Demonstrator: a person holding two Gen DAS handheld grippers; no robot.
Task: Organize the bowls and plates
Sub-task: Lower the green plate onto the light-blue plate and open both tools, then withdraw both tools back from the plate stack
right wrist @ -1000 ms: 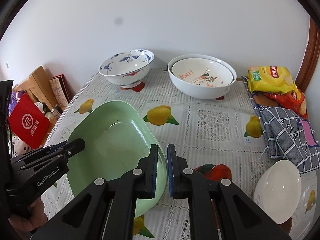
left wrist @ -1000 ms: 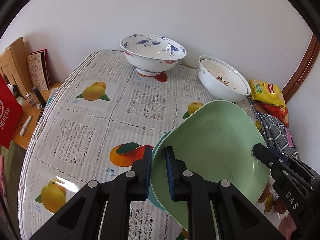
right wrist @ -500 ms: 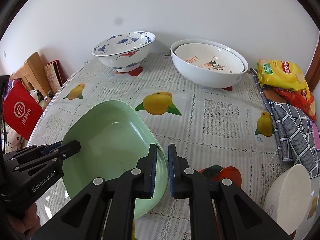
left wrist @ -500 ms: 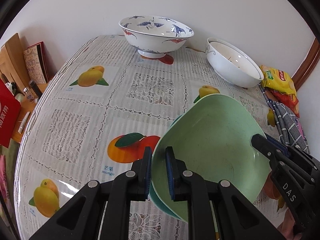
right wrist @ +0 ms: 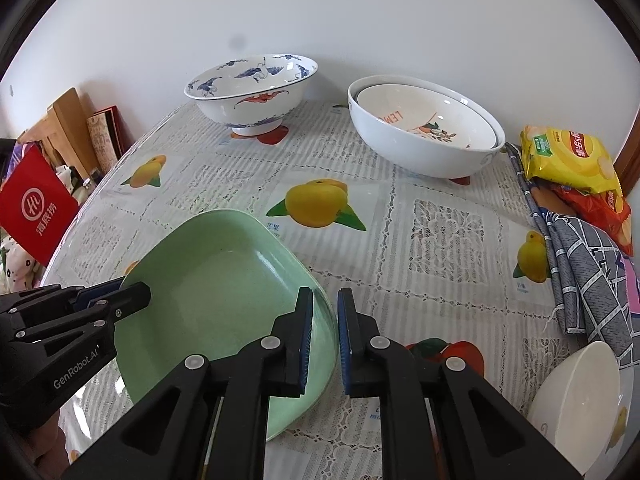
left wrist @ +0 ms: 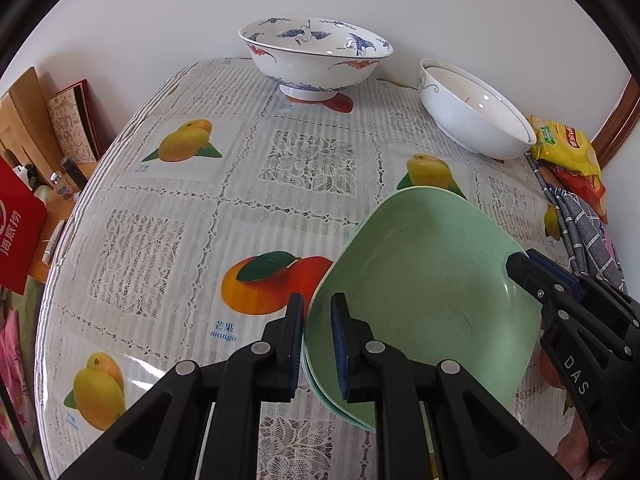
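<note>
A pale green squarish plate (left wrist: 424, 292) lies low over the table on another green plate beneath it; it also shows in the right wrist view (right wrist: 224, 300). My left gripper (left wrist: 316, 344) is shut on its left rim. My right gripper (right wrist: 324, 336) is shut on the opposite rim and shows in the left wrist view (left wrist: 532, 272). A blue-crane patterned bowl (left wrist: 316, 60) stands at the back. Two nested white bowls (right wrist: 424, 136) stand to its right. A small white bowl (right wrist: 580, 400) sits at the front right.
The table (right wrist: 448, 232) has a fruit-print lace cloth. Snack bags (right wrist: 568, 156) and a grey checked cloth (right wrist: 588, 276) lie along the right edge. A red bag (right wrist: 36, 208), books and a wooden board stand off the left edge.
Both grippers have lowered the green plate toward the table and onto the plate beneath. The far bowls appear higher and larger in both views.
</note>
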